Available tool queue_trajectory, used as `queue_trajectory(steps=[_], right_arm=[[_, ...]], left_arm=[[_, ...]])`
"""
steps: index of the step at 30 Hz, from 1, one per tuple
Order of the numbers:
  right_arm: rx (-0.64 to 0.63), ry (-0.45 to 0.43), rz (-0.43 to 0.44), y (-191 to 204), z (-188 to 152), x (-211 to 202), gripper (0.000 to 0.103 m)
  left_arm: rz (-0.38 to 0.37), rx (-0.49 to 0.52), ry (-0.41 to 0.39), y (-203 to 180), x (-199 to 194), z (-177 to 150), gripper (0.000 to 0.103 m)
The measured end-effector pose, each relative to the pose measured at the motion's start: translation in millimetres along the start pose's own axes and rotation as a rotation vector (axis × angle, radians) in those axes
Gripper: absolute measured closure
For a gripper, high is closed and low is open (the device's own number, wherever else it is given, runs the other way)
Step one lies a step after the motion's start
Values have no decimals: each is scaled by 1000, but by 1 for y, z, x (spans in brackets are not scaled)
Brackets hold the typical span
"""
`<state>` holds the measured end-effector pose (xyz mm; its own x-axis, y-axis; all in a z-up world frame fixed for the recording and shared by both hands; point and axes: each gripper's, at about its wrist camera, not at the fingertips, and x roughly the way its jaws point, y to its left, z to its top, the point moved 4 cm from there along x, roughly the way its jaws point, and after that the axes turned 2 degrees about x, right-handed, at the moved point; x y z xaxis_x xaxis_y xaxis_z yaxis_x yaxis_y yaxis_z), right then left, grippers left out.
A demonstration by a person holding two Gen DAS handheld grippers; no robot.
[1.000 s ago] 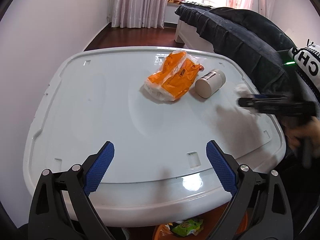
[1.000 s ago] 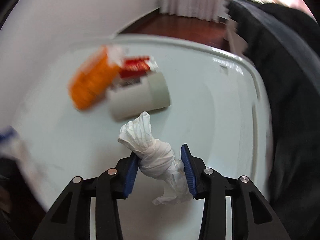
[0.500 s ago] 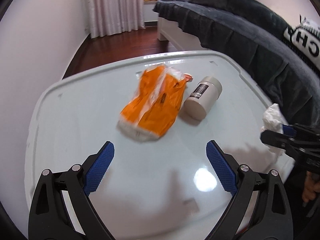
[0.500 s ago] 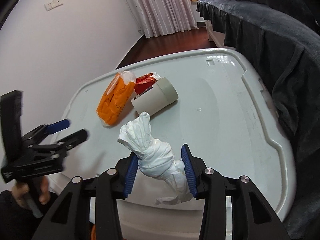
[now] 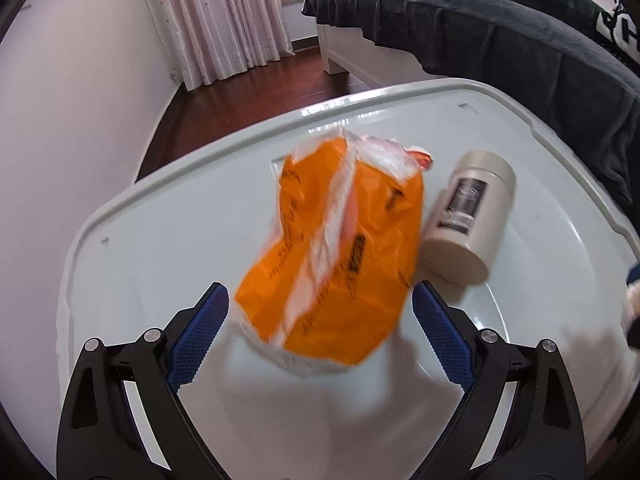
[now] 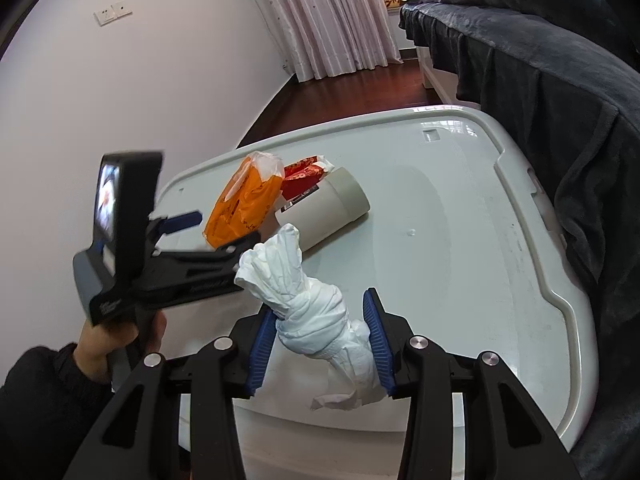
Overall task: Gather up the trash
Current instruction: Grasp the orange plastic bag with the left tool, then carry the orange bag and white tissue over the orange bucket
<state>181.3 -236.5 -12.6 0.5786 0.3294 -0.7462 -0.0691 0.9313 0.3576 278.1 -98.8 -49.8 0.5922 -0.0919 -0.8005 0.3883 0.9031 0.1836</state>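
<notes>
Left gripper [image 5: 320, 316] angled down with jaws spread wide, straddling the near end of the orange bag [image 5: 340, 256] on the white lid [image 5: 160, 220], pads clear of it. Right gripper [image 6: 320, 336], tilted down too, clamps the twisted white tissue [image 6: 308, 300] above the lid's near edge, beige canister [image 6: 324, 212] lying beyond.

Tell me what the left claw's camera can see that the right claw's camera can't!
Only the left wrist view shows the left claw from behind, open around the orange bag. Only the right wrist view shows the right claw squeezing the twisted white tissue, the hand holding the other claw, and a wall socket. Both show the orange bag, the beige jar, white lid, curtains and dark blanket.
</notes>
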Motion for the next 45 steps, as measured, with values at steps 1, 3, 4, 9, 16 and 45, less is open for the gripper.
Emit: queue_trajectory(steps=[1, 3, 4, 9, 16, 45], right_arm=[[-5, 1, -2, 1, 0, 1, 60], [-15, 6, -4, 3, -1, 3, 60], [-17, 10, -4, 4, -2, 4, 60], [-16, 15, -4, 5, -3, 7, 60], [-21, 25, 0, 6, -3, 11, 60], [-97, -23, -106, 5, -15, 5, 60]], left_arm=[[6, 4, -2, 0, 2, 2, 12], [21, 14, 0, 0, 8, 6, 12], [27, 15, 5, 0, 13, 7, 12], [12, -36, -14, 6, 19, 8, 15], [5, -97, -5, 11, 17, 3, 61], [-16, -280, -95, 4, -167, -71, 69]])
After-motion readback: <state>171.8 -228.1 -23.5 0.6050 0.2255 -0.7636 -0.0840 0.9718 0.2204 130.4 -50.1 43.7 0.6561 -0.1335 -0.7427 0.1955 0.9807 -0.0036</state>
